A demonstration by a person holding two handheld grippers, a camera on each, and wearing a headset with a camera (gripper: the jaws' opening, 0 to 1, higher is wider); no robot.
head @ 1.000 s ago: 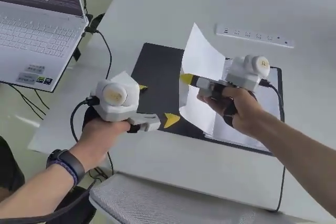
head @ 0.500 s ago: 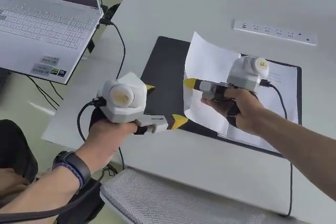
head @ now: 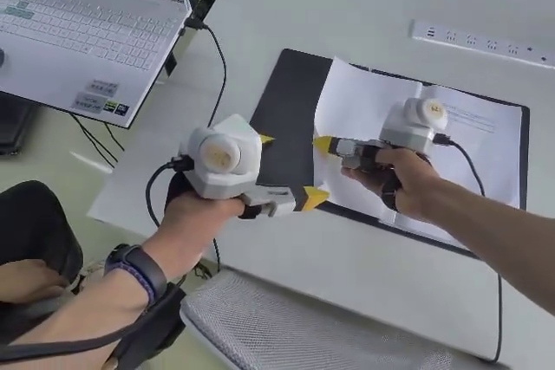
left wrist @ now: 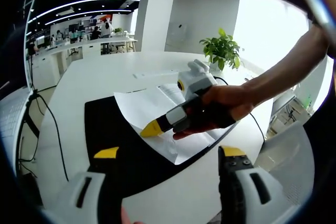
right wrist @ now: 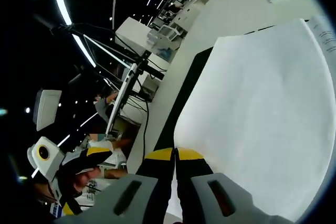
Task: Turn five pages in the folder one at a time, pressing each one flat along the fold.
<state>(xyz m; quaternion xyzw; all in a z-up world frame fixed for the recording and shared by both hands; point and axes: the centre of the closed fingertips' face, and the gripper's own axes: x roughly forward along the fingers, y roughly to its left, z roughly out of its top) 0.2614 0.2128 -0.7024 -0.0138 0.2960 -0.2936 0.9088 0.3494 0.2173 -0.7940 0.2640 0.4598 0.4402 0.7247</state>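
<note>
Fingers (right wrist: 160,156) of the right gripper (head: 323,145) pinch the page (head: 364,101) to turn it over the folder (head: 282,110); left gripper (head: 289,168) hovers spread wide, ready to press

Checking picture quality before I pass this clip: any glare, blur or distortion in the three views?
Head view: sharp, evenly lit, soft shadows on the table. Left gripper view: fisheye bend, area behind the plant blown out. Right gripper view: rolled, the page glares nearly white, room behind dark.
</note>
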